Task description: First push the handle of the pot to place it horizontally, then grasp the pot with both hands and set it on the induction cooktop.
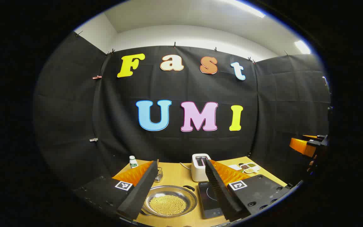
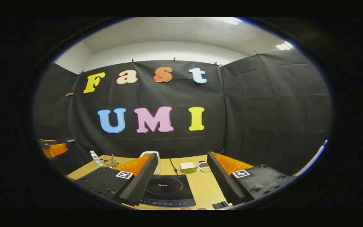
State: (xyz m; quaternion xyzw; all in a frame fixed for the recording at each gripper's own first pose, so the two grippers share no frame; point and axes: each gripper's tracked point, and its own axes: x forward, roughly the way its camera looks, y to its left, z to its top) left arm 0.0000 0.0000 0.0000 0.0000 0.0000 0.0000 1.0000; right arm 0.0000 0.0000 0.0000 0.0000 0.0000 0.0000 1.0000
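In the left gripper view a shallow steel pot (image 1: 170,201) holding small yellow beads sits on the wooden table (image 1: 175,175), low between my fingers. A short black handle (image 1: 188,188) shows at its far right rim. The black induction cooktop (image 1: 209,198) lies just right of it, partly behind my right finger. My left gripper (image 1: 181,164) is open above the pot, holding nothing. In the right gripper view the cooktop (image 2: 167,189) lies between the fingers of my open, empty right gripper (image 2: 182,156). Each gripper's orange body shows at the other view's edge: the right gripper (image 1: 306,145) and the left gripper (image 2: 54,148).
A white toaster (image 1: 199,167) stands behind the pot and cooktop with its cord trailing left. A small white bottle (image 1: 133,161) and a wire basket (image 1: 158,175) stand at the back left. Small food dishes (image 1: 249,168) and a sandwich plate (image 2: 187,167) sit at the back right.
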